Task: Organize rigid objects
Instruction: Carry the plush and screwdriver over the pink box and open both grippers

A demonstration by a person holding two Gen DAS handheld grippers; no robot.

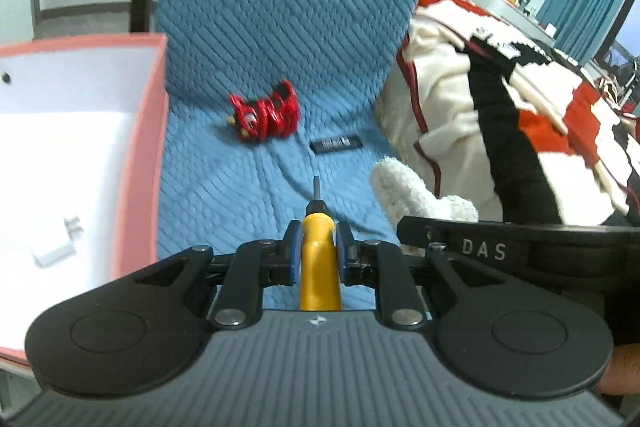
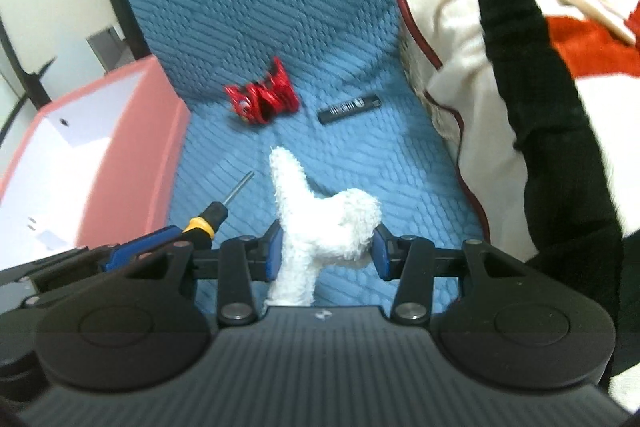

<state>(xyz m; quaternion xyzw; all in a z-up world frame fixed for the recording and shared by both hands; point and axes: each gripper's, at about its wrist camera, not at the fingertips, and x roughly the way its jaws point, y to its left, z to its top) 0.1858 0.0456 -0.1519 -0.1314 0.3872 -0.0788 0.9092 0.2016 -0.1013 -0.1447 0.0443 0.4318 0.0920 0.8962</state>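
1. Farthest left I see the pink box, open-topped and white inside, with a small white charger plug lying on its floor. It stands on the blue quilted cushion, just left of my left gripper.
2. My left gripper has its fingers pinching the yellow handle of a screwdriver. The tool's long axis runs straight out along the fingers, with the bare metal tip pointing ahead towards the middle of the cushion. The box mouth lies to the left of that tip, so I judge the next move to be a sideways carry over the pink wall, then a release.
3. Ahead, in the centre, a red toy rests on the cushion, and a black cylindrical battery lies just right of it, its length roughly crosswise to my view.
4. My right gripper pinches a white fluffy plush piece between moderately spread fingers. It sits farther from the box than the left one, so the left should go first.
5. Farthest right is a heap of red, black and cream blanket.
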